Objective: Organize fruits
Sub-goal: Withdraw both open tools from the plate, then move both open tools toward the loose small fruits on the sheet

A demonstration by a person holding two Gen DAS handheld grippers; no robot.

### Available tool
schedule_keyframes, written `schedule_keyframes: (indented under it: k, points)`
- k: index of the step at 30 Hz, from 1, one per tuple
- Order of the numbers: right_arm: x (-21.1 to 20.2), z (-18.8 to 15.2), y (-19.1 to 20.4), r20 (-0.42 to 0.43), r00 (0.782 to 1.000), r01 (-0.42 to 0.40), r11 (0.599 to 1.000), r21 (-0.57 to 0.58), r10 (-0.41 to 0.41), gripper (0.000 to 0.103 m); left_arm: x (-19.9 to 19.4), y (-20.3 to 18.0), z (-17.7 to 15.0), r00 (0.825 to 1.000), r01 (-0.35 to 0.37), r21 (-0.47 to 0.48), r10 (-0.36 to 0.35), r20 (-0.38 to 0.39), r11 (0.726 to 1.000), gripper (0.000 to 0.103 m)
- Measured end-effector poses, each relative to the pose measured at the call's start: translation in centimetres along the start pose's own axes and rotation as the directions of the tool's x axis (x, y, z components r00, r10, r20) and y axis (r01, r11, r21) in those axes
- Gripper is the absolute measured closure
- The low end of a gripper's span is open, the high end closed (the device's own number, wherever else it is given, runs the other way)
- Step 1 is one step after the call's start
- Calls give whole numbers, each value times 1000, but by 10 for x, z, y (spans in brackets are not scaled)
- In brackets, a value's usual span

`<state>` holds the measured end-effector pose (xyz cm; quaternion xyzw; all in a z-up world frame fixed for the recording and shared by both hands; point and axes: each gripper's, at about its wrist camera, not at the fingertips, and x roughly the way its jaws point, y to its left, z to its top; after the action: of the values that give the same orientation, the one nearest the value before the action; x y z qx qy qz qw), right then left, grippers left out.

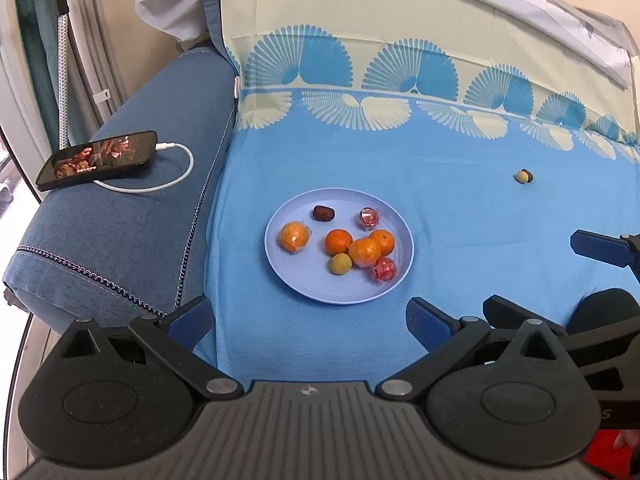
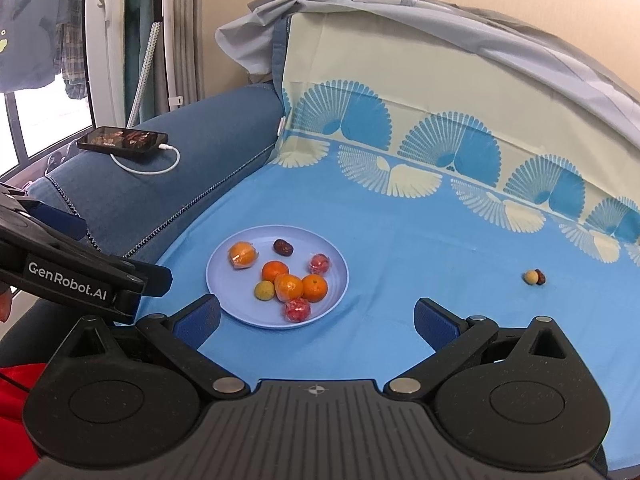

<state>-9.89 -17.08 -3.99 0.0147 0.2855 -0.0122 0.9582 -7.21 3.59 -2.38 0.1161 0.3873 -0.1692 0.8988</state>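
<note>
A pale blue plate (image 1: 280, 276) (image 2: 240, 312) rests on the blue sheet. It holds several oranges (image 1: 339, 241) (image 2: 275, 271), a dark date (image 1: 323, 213) (image 2: 283, 247), a yellowish round fruit (image 1: 340, 263) (image 2: 264, 291) and two red wrapped pieces (image 1: 383, 270) (image 2: 297, 309). Off the plate to the right lie a small tan fruit (image 1: 521, 176) (image 2: 531, 277) and a dark date (image 2: 540, 277) touching it. My left gripper (image 1: 308, 320) is open and empty, just short of the plate's near rim. My right gripper (image 2: 316, 316) is open and empty, near the plate's right front.
A phone (image 1: 96, 159) (image 2: 122, 139) on a white charging cable lies on the blue sofa arm (image 1: 120, 240) at the left. The patterned sheet climbs the backrest behind. The other gripper shows at the right edge of the left view and left edge of the right view.
</note>
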Motion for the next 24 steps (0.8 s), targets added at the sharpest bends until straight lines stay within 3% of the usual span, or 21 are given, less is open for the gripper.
schedule_keyframes:
  k: [10,14,19,21,24]
  points:
    - [23,-9,-12,-51,998,-17,998,61,21,1,16,-6,5,999,-40,35,41,-28,999,0]
    - [33,-16,-36,-54,998,19,988,154,-11,1,34,-14,18,995,-45,49,49,-88,998,0]
    - [53,-27,-95,-66,986,165,945,283,-152,1,50,-36,40,993,-32,51,38,-114,998,0]
    - [66,-34,-127,-66,966,258,918,302,-249,1,60,-48,50,991,-22,68,31,-133,997,0]
    - [101,-44,-189,-79,916,397,862,314,-393,1,72,-68,61,988,-18,117,36,-150,993,0]
